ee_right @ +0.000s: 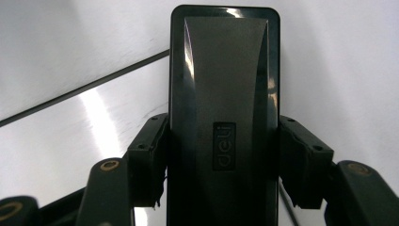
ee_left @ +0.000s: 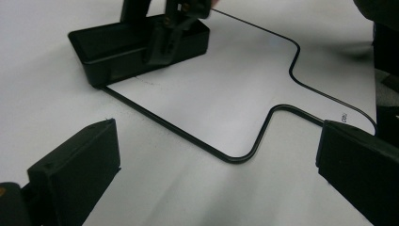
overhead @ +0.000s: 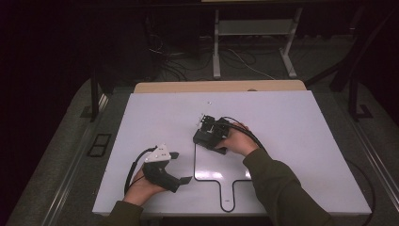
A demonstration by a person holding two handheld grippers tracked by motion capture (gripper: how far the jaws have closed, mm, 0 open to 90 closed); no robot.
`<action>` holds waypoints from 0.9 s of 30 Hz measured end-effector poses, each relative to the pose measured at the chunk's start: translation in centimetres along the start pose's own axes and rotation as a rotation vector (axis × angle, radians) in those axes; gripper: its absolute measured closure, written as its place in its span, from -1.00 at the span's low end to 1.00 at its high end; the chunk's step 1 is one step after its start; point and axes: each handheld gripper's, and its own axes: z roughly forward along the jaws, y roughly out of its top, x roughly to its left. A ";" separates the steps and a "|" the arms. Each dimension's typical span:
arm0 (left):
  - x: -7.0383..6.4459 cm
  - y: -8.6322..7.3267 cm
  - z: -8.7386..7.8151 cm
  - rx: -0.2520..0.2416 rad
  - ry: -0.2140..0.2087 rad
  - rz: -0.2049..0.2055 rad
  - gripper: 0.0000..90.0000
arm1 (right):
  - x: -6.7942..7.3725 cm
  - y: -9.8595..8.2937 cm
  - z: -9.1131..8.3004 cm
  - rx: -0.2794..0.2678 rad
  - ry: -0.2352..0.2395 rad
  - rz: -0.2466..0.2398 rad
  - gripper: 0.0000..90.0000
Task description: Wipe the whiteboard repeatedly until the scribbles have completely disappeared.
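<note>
A black oblong box [overhead: 202, 139] marked "deli" [ee_right: 223, 94] lies on the white board [overhead: 291, 141], at the upper left corner of a thin black paddle-shaped outline [overhead: 195, 165]. My right gripper [overhead: 211, 131] is shut on the box, its fingers [ee_right: 150, 160] pressing both long sides. In the left gripper view the box [ee_left: 127, 47] lies at the far left with the outline [ee_left: 188, 136] running from it. My left gripper [overhead: 181, 167] rests on the board to the lower left, about a hand's width from the box. It stands open [ee_left: 219, 165] with nothing between its jaws.
The board's front edge [overhead: 188, 213] is close to the person's arms. A small white speck [overhead: 208, 101] lies near the board's back. Beyond the table, a desk frame [overhead: 216, 52] and loose cables [overhead: 174, 66] lie on the dark floor.
</note>
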 end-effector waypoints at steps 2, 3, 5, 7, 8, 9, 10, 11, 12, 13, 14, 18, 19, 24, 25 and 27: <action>0.0 0.0 0.0 -0.002 0.000 0.000 -1.00 | -0.2 0.2 0.0 0.008 -0.002 0.006 -0.13; 0.0 0.0 0.0 -0.003 -0.001 -0.002 -1.00 | -0.1 0.3 0.1 0.011 -0.008 0.004 -0.13; 0.0 0.0 0.0 -0.003 0.000 -0.001 -1.00 | 0.4 0.2 0.0 0.012 -0.011 -0.005 -0.13; 0.0 0.0 0.0 -0.001 0.000 0.001 -1.00 | 1.1 0.1 -0.1 0.010 0.006 -0.018 -0.13; 0.0 0.0 0.0 0.000 0.001 0.002 -1.00 | 1.4 0.1 -0.1 0.013 0.003 -0.034 -0.13; 0.0 0.0 0.0 0.000 -0.001 0.003 -1.00 | 1.8 0.0 -0.2 0.015 0.000 -0.046 -0.13; 0.0 0.0 0.0 0.001 -0.001 0.004 -1.00 | 2.2 0.0 -0.2 0.018 0.001 -0.048 -0.13; 0.0 0.0 0.1 0.002 0.000 0.004 -1.00 | 2.3 0.0 -0.2 0.017 0.001 -0.050 -0.13; 0.0 0.0 0.1 0.001 0.000 0.004 -1.00 | 2.3 0.0 -0.2 0.014 0.004 -0.052 -0.13; -0.1 0.0 0.1 0.001 0.000 0.004 -1.00 | 2.2 0.0 -0.2 0.014 0.008 -0.046 -0.13; -0.1 0.0 0.1 0.000 -0.002 0.002 -1.00 | 2.0 0.0 -0.1 0.011 0.006 -0.038 -0.13; 0.0 0.0 0.0 0.001 -0.002 0.001 -1.00 | 0.5 0.5 0.2 -0.010 0.004 0.016 -0.13; 0.0 0.0 0.0 0.000 -0.002 -0.001 -1.00 | 0.2 0.6 0.3 -0.010 0.005 0.022 -0.13; 0.0 0.0 0.1 0.002 -0.004 0.002 -1.00 | 0.6 0.8 0.2 0.005 -0.002 0.020 -0.13; 0.0 0.0 0.1 0.002 -0.003 0.002 -1.00 | 0.9 0.7 0.2 0.006 0.007 0.018 -0.13; 0.0 0.0 0.1 0.004 -0.003 0.002 -1.00 | 1.8 0.5 0.1 0.010 0.029 0.007 -0.13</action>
